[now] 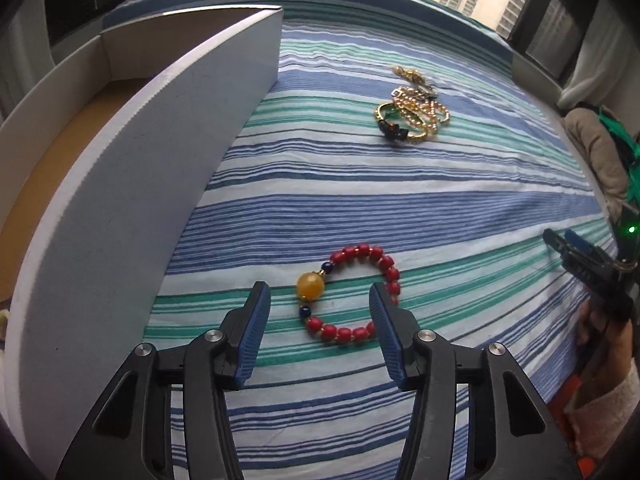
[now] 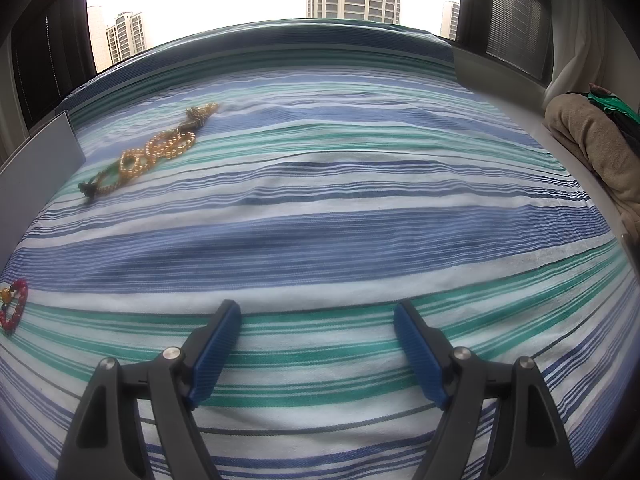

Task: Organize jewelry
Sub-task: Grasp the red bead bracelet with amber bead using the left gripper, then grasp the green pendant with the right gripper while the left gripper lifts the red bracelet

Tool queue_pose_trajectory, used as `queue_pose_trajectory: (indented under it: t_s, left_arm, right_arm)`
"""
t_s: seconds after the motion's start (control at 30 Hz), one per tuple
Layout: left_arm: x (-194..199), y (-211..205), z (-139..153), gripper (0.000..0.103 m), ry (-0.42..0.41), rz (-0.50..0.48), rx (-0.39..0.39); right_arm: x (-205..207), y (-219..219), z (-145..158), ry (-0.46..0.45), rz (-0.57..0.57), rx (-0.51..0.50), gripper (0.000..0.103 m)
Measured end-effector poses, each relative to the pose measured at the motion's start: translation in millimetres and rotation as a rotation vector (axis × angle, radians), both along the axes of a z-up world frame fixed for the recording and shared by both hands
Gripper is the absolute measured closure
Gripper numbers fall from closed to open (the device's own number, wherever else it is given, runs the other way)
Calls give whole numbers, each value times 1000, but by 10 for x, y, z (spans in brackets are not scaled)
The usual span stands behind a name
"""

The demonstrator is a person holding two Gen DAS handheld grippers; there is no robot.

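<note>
Two grippers are in our hands above a striped bedsheet (image 1: 460,208). Starting at the left in the left wrist view, we see a white cardboard box (image 1: 120,208) standing on the sheet, its near wall tall and its brown floor showing inside. Just to the right of it our left gripper (image 1: 320,300) points down at a red bead bracelet (image 1: 352,292) with one large amber bead. The bracelet lies flat on the sheet between the blue pads; the right pad (image 1: 386,332) overlaps its edge in the picture, but neither pad presses on it, so the tool is released. Farther back and to the right, a pile of gold chains and rings (image 1: 412,112) rests on the sheet, well apart from the bracelet. At the far right edge we see our right gripper (image 1: 568,246), held in a hand (image 1: 604,344) with a pale sleeve. In its own view its jaws stand wide over bare sheet, grasping nothing.
</note>
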State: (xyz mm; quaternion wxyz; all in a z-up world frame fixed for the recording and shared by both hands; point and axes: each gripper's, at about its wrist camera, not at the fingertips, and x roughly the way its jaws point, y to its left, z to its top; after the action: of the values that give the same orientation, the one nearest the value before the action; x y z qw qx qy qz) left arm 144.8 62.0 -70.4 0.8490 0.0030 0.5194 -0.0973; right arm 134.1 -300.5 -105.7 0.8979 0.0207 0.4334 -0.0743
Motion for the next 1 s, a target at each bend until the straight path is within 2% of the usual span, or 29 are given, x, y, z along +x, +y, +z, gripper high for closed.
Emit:
queue_pose_trajectory:
  t_s: [0.1, 0.2, 0.23, 0.27, 0.3, 0.37, 0.43, 0.47, 0.57, 0.63, 0.7, 0.77, 0.83, 0.87, 0.9, 0.93, 0.97, 1.0]
  left_arm:
    - [75, -71, -204, 50, 38, 12, 76]
    - [98, -123, -215, 50, 2, 32, 114]
    - [100, -136, -210, 56, 1, 35, 111]
    - [90, -162, -199, 74, 0, 26, 102]
    - [78, -211, -186, 86, 0, 4, 112]
    - [16, -271, -174, 88, -1, -27, 131]
    - [-15, -214, -170, 88, 4, -17, 81]
    - [-15, -159, -164, 88, 8, 0, 44]
    - [-21, 26, -137, 88, 26, 62, -71]
    - [-67, 122, -87, 88, 23, 89, -110]
    - [-137, 202, -29, 88, 18, 110, -142]
    - [-203, 275, 18, 88, 17, 127, -172]
    - [-249, 320, 43, 88, 16, 137, -189]
    - [-265, 335, 48, 88, 18, 140, -194]
    - [-280, 353, 53, 88, 18, 142, -203]
    - [-295, 371, 63, 88, 19, 144, -216]
    - [-310, 388, 78, 88, 20, 144, -235]
    - [-326, 399, 102, 88, 20, 142, -257]
  right_arm:
    - [-1, 0, 0, 0, 0, 1, 22]
    - [0, 9, -4, 0, 0, 4, 21]
    - [-1, 13, -5, 0, 1, 5, 21]
    - [-3, 17, -6, 0, 1, 5, 21]
    - [-1, 23, 0, 7, 5, 3, 21]
    - [40, 76, 63, 94, 19, 31, 22]
    - [84, 285, 268, 92, 130, 127, 22]
    - [122, 468, 411, 71, 212, 130, 22]
    - [339, 1113, 734, 9, 478, 41, 23]
    - [611, 1478, 750, 12, 607, 7, 26]
    - [921, 1781, 631, 36, 706, -23, 42]
    - [1198, 2024, 441, 65, 742, -73, 49]
    - [1422, 2182, 247, 104, 742, -105, 49]
    - [1508, 2224, 164, 121, 736, -114, 56]
    - [1569, 2228, 119, 129, 717, -120, 77]
    - [1588, 2186, 163, 96, 691, -103, 87]
    - [1608, 2106, 233, 90, 668, -35, 93]
    - [1604, 1992, 331, 76, 639, 42, 93]
